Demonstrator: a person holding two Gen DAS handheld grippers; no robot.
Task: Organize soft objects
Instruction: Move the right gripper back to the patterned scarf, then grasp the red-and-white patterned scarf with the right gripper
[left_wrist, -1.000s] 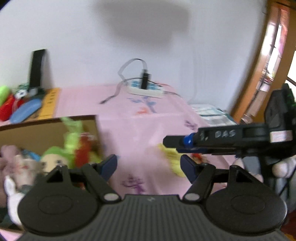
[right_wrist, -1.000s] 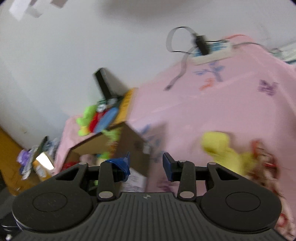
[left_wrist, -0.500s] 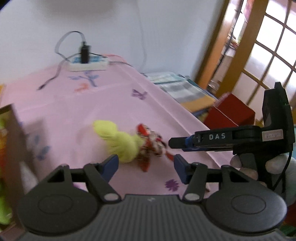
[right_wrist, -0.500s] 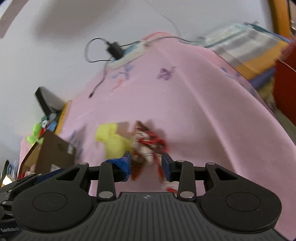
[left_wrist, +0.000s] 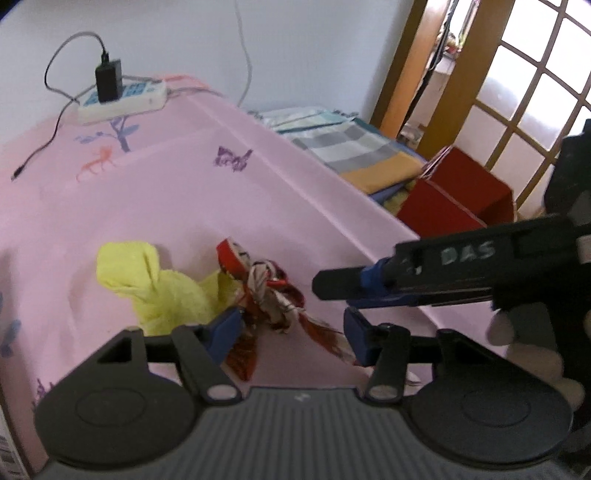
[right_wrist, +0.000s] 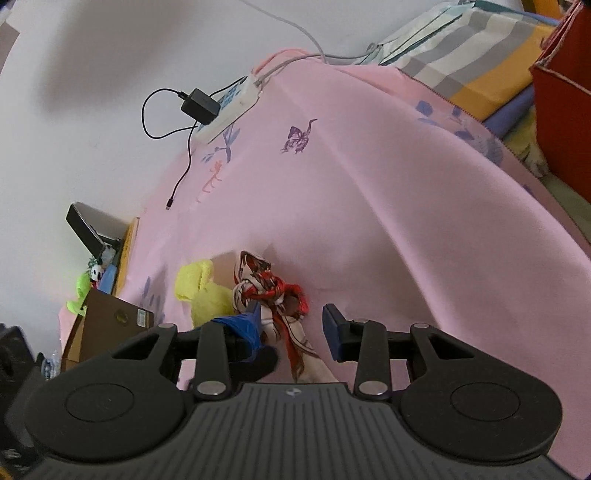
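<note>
Two soft things lie on the pink sheet (left_wrist: 258, 192), touching each other: one yellow cloth (left_wrist: 155, 284) and one knotted red-patterned scarf (left_wrist: 269, 295). The left gripper (left_wrist: 291, 328) hangs over the scarf with its jaws closing, the knot sitting in the gap between them; no pad visibly presses on it. The yellow cloth lies just outside its left finger. The right gripper (right_wrist: 293, 323) comes in from the other side, jaws opening, the scarf's tail between them and apparently free. In the left view, the right gripper's narrow tips point at the scarf. Farther off beyond both: one power strip (left_wrist: 122, 99), one cardboard box (right_wrist: 107, 325), and one red box (left_wrist: 458, 199).
</note>
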